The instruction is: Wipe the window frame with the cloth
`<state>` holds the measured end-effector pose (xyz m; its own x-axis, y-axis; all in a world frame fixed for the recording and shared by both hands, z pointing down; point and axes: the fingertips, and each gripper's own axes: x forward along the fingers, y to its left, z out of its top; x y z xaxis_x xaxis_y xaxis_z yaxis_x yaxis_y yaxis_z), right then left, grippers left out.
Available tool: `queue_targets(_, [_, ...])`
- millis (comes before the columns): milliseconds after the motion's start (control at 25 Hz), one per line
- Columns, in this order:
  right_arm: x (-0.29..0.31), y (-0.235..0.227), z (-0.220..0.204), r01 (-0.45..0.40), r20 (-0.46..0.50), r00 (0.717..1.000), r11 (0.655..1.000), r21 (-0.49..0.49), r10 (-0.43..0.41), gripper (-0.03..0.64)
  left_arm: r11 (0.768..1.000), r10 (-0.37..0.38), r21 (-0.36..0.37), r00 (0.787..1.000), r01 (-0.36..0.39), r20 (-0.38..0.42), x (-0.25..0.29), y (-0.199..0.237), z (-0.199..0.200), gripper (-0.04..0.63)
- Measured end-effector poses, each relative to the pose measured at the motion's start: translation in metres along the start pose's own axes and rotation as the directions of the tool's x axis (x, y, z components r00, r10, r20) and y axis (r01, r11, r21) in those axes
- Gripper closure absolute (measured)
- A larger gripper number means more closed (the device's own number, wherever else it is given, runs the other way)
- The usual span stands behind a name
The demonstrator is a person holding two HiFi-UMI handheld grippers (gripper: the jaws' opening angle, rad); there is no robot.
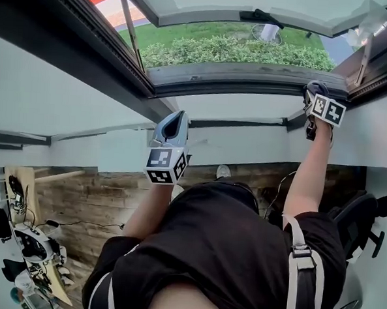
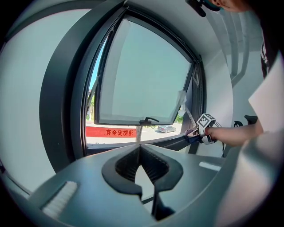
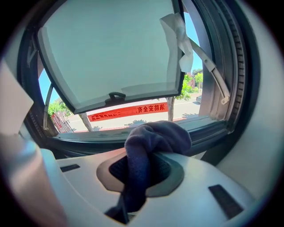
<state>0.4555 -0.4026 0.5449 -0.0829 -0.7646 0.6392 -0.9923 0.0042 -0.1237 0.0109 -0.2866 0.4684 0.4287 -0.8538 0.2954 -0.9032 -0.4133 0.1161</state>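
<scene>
The cloth (image 3: 155, 139), a dark bunched wad, is pinched fast in the right gripper (image 1: 313, 99). It sits at the right-hand end of the window frame's (image 1: 250, 76) bottom rail, though I cannot tell whether it is pressed on or just shy of it. From there the rail's long axis runs off leftward, so the wipe, I'd judge, must go left along it. The left gripper (image 1: 174, 124), jaws together on nothing, hangs well back from the frame.
</scene>
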Motion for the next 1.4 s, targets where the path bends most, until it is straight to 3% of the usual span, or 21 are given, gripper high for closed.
queue_targets(240, [0.002,0.032,-0.005,-0.031,0.034,0.999,0.998,0.046,0.03,0.558,1.0,-0.013,0.012,1.0,0.013,-0.005,-0.011,0.009,-0.001,0.589])
queue_targets(680, [0.005,0.082,-0.011,-0.068,0.032,0.997,0.997,0.03,0.067,0.558,1.0,-0.025,0.008,1.0,0.025,-0.011,-0.023,0.023,-0.005,0.589])
queue_targets(1400, [0.008,0.168,-0.022,-0.197,0.002,0.98,0.979,-0.044,0.198,0.558,0.999,-0.053,0.005,0.998,0.053,-0.016,-0.023,0.023,-0.008,0.589])
